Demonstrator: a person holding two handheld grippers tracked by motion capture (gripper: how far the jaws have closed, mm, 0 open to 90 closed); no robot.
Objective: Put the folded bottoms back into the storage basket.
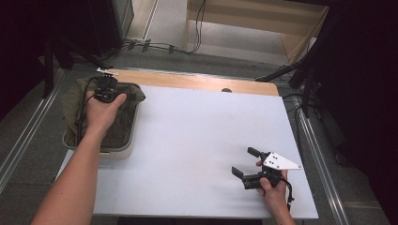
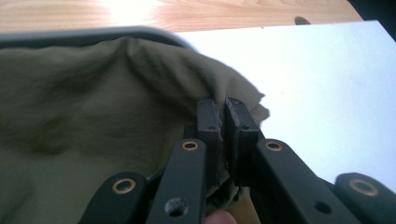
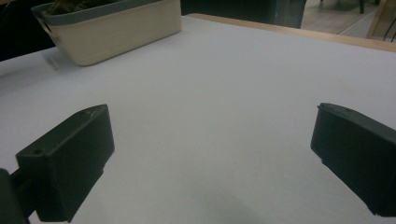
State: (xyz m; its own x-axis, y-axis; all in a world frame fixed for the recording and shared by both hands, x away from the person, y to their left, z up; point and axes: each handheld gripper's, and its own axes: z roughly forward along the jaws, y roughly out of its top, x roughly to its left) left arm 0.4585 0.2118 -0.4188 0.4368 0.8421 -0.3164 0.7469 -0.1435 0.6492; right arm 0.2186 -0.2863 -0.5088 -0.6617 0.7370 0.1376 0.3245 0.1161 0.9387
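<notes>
On my left gripper (image 2: 222, 109) the two jaws are pressed almost together, and a fold of the olive cloth (image 2: 93, 107) is pinched between them. In the left gripper view I see the fabric rise in a ridge to the jaws, so the grip is on the cloth's right edge, close to where it hangs over the basket (image 1: 123, 151) rim. The cloth lies in this basket, a cream tub with a grey rim, which stands at the left side of the table (image 1: 197, 140). In the high view my left hand (image 1: 104, 110) is over the far part of the basket, with the gripper body on top of the cloth.

My right gripper (image 1: 246, 162) is spread wide and holds nothing; in the right gripper view both jaws stand far apart with only the white surface between them. It is low near the front right corner of the table, in my right hand (image 1: 272, 187), and I cannot tell if it touches the surface.

For moving there is much room: the whole middle of the white table is bare from the basket to the right gripper. The basket sits close to the left edge and its front corner is near the front edge. A wooden strip (image 1: 197, 80) runs along the far edge.
</notes>
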